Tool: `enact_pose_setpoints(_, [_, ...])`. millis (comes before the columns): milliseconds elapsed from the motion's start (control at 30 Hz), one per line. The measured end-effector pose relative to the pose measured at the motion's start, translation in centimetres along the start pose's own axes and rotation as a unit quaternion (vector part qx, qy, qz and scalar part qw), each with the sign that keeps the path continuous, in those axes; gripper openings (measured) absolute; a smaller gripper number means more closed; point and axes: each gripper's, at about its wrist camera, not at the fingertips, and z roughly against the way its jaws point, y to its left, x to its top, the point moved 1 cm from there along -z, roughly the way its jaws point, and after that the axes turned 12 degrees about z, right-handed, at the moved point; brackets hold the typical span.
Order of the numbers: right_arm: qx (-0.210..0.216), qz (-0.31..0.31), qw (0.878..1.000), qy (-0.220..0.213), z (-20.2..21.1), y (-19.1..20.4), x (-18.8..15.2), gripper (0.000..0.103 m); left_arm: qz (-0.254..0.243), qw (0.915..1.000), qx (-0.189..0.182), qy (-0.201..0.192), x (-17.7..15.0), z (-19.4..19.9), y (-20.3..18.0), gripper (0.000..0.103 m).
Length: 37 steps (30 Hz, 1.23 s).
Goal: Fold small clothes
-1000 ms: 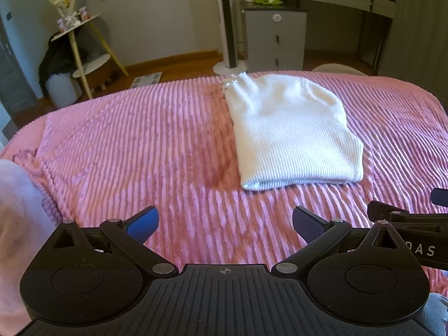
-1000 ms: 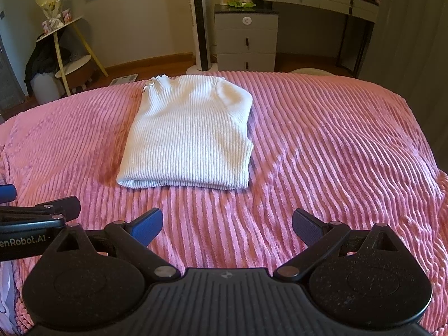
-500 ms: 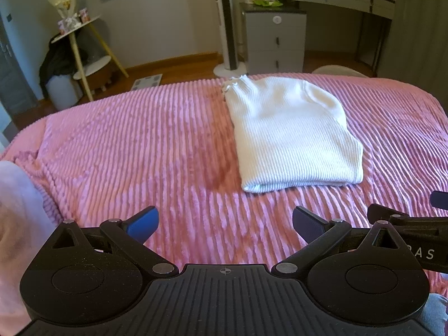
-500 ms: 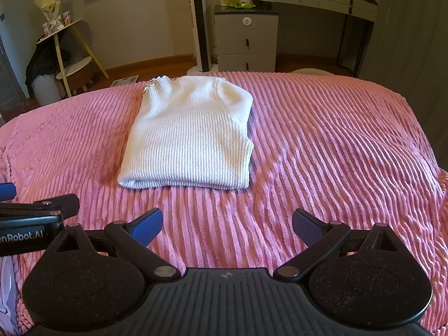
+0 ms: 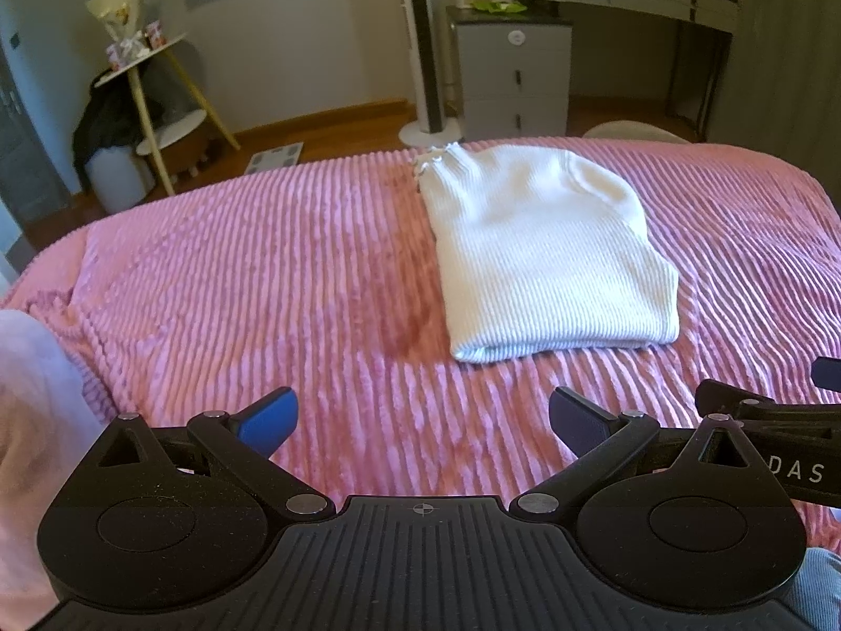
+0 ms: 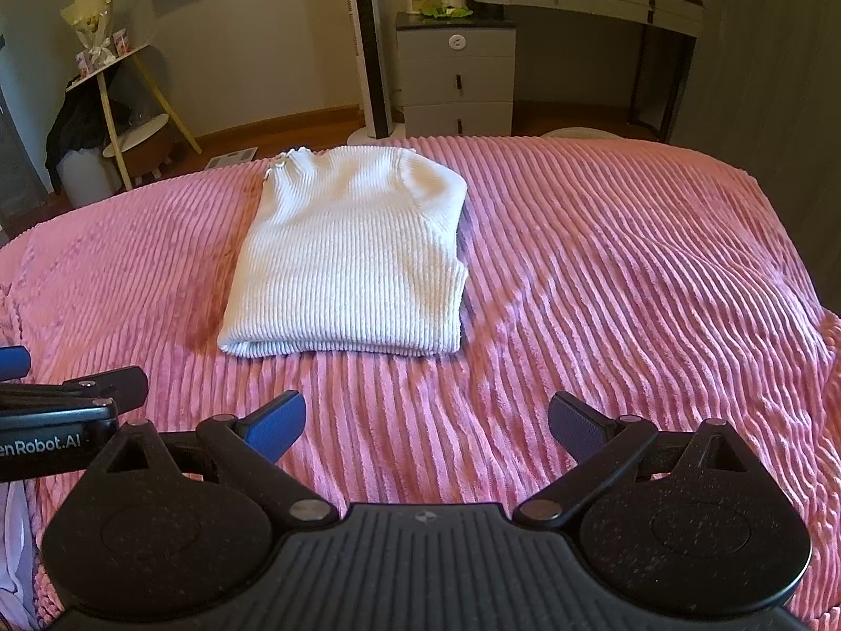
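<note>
Nothing has really moved since a second ago: both my left fingers [image 5: 420, 415] and right fingers [image 6: 427, 418] hang spread wide and empty, white sweater [image 6: 349, 257] lies folded on the pink bed [image 6: 631, 273] ahead of them, so folding looks done.

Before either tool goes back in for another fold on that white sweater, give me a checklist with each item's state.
1. Left tool open and holding nothing: ok.
2. Right tool open and holding nothing: ok.
3. White sweater lying flat on the pink bedspread, already folded to a compact rectangle: ok.
4. Near hem edge visible and unobstructed for a grasp: ok.
5. Sleeves fully tucked under: cannot tell, they are hidden beneath the body.
6. Both tools clear of the sweater, over bare bedspread short of it: ok.
</note>
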Motion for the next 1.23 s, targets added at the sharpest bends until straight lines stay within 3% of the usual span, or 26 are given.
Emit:
enact_pose_setpoints(733, [-0.005, 0.002, 1.0, -0.005, 0.2, 0.2, -0.1, 0.099, 0.003, 0.9999, -0.012, 0.0, 0.0, -0.1, 0.4, 0.103])
enact_pose_setpoints(1000, [-0.008, 0.0, 1.0, -0.004, 0.2, 0.1, -0.2, 0.099, -0.013, 0.9997, 0.019, -0.006, -0.4, -0.2, 0.4, 0.103])
enact_pose_setpoints(1233, [-0.008, 0.003, 1.0, -0.004, 0.3, 0.2, -0.2, 0.099, -0.027, 0.9995, 0.013, -0.003, -0.9, -0.3, 0.4, 0.103])
